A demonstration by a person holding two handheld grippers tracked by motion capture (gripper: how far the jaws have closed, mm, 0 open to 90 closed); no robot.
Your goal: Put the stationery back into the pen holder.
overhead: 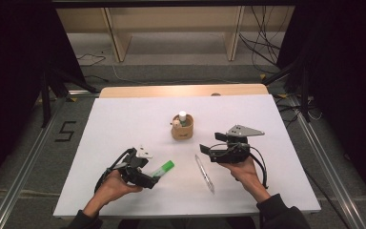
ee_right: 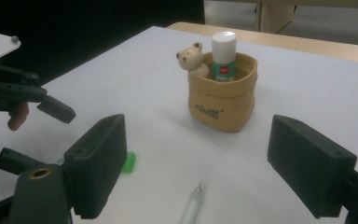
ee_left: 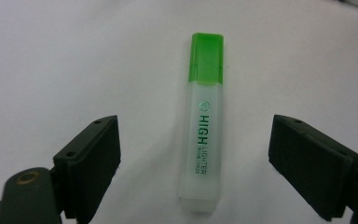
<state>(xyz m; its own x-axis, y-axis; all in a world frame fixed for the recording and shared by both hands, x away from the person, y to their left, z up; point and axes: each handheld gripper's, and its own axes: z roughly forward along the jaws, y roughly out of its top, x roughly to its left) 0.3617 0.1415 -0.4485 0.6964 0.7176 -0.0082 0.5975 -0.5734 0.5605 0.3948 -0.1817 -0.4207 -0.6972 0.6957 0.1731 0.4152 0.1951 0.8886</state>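
A green-capped highlighter [overhead: 164, 168] [ee_left: 203, 135] lies flat on the white table cover [overhead: 119, 124]. My left gripper [overhead: 153, 178] [ee_left: 196, 137] stands open, its jaws on either side of the highlighter's near end without touching it. My right gripper [overhead: 211, 143] [ee_right: 196, 140] is open with nothing between its jaws, held above the table and pointing toward a tan pouch [overhead: 182, 131] [ee_right: 221, 100]. A clear pen [overhead: 205, 174] [ee_right: 191, 205] lies just below the right gripper. In the right gripper view the highlighter's green cap [ee_right: 129, 162] peeks past the left jaw.
The pouch holds a white-capped glue stick [overhead: 183, 117] [ee_right: 223, 56] and a small bear figure [overhead: 176, 123] [ee_right: 191, 58]. A wooden table edge [overhead: 181, 90] runs along the back. The left gripper [ee_right: 51, 107] and its hand show at the right gripper view's left side.
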